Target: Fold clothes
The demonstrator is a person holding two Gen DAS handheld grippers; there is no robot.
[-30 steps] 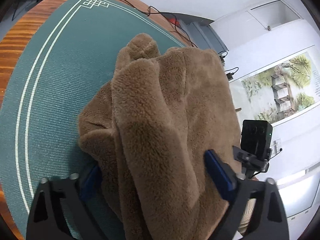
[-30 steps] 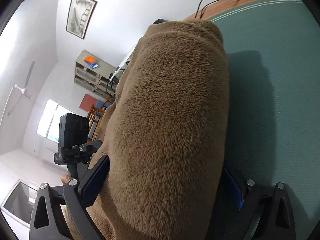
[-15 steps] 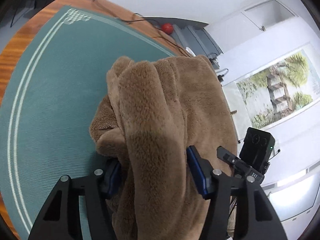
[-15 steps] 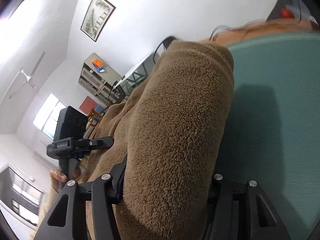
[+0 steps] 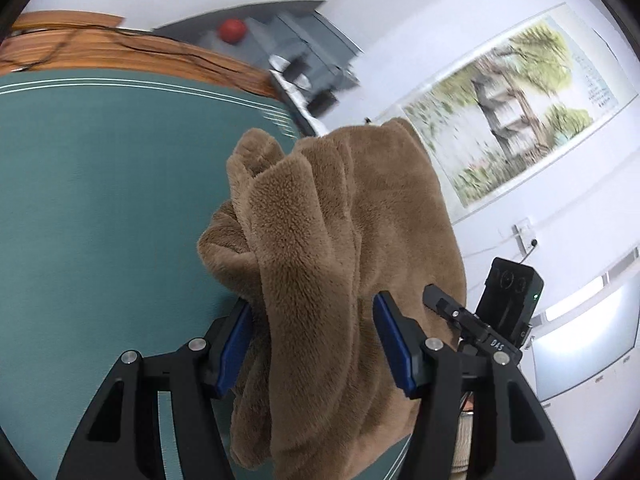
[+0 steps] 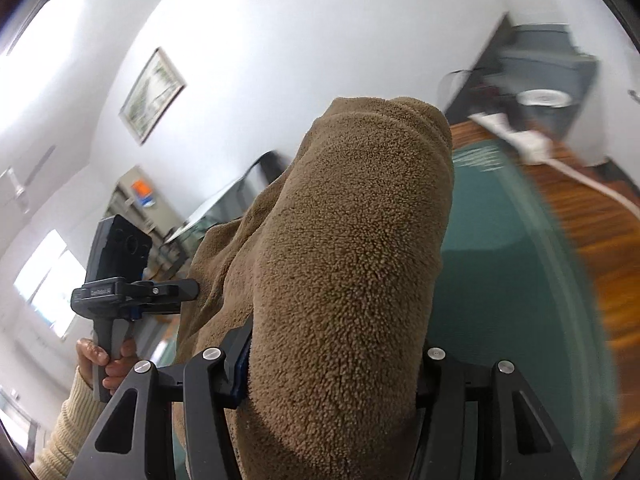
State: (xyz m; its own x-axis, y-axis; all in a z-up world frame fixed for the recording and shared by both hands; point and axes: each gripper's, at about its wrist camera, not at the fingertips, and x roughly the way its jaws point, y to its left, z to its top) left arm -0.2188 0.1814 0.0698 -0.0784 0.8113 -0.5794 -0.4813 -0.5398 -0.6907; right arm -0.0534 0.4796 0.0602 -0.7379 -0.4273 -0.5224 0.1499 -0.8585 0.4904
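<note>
A: Well, where is the brown fleece garment (image 5: 344, 264) sitting?

B: Bunched between the two blue-padded fingers (image 5: 394, 344) of the left gripper (image 5: 312, 340), and it spills past their tips in thick folds. Both pads press into the pile, so that gripper is clamped on it.

A: And the other side?

B: The right gripper (image 6: 332, 364) is clenched on the same garment (image 6: 352, 264). The cloth fills the whole gap between its fingers and rises ahead of them as one rounded hump. Its pads are mostly buried; only a sliver of the left-hand one (image 6: 242, 364) shows.

A: What lies beyond the fingertips?

B: In the left wrist view, a green mat (image 5: 100, 208) with white border lines stretches to the left of the fingers, on a wooden table (image 5: 132, 54). In the right wrist view the mat (image 6: 500, 264) lies to the right of the fingers, with the table edge (image 6: 592, 232) further out.

A: Does the cloth touch the mat?

B: I cannot tell; the folds hide the contact.

A: Anything else?

B: Left of the right gripper's fingers, the person's left hand (image 6: 104, 364) grips the other tool's handle.
</note>
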